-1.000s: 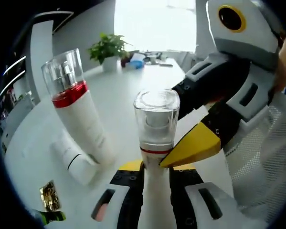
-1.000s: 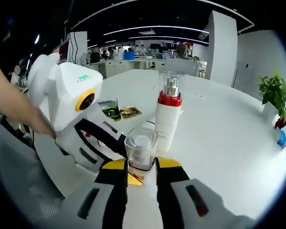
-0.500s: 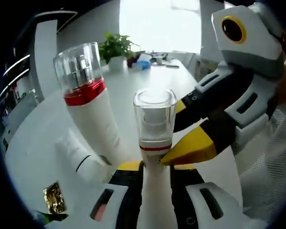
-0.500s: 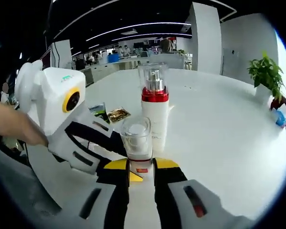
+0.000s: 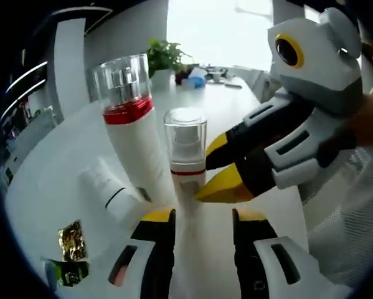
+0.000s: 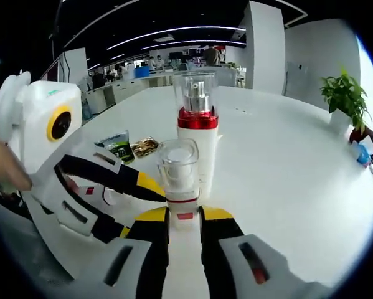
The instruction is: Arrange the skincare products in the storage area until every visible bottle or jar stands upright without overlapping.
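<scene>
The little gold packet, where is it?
In the left gripper view the gold packet lies low on the left of the white table, above a green packet and beside the lying white tube.

you're in an open-plan office. long white table (image 6: 286, 162), ceiling light strips (image 6: 174, 31), desks (image 6: 142, 78) behind, potted plant (image 6: 347, 99).

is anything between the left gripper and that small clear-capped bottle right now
Nothing visible does. The left gripper is open, its jaws apart on either side of the small bottle, which the right gripper holds. The taller red-banded bottle stands beside it, not between.
</scene>
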Tool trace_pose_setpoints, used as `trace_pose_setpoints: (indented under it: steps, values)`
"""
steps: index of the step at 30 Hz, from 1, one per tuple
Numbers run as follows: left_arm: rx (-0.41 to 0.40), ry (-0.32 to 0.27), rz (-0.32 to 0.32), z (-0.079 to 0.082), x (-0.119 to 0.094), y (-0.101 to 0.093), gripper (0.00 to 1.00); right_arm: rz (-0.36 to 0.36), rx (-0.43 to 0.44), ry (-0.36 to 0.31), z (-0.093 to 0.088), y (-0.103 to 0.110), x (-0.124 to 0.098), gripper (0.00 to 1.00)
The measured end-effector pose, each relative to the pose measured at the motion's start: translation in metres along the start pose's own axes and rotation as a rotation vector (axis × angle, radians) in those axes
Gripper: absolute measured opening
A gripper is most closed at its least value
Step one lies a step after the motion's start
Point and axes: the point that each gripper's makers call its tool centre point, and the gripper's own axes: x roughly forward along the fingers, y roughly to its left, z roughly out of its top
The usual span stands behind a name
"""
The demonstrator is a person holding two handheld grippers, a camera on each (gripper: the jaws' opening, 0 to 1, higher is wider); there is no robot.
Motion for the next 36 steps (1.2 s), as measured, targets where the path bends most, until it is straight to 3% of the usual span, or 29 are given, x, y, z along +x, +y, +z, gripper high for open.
trace_pose_setpoints:
  steps: [13,27,36]
  values:
    - [0.011,0.0,-0.017,0.001,0.001,-0.004,0.34,-0.11,0.07,-0.008,0.0,-0.012,0.004,0.18]
    - [0.005,0.005,-0.007,0.001,-0.007,-0.004,0.35,-0.11,0.117,-0.006,-0.003,-0.011,0.003,0.18]
    - [-0.018,-0.005,0.015,0.004,-0.02,-0.009,0.4,-0.089,0.107,-0.006,-0.003,-0.009,-0.007,0.24]
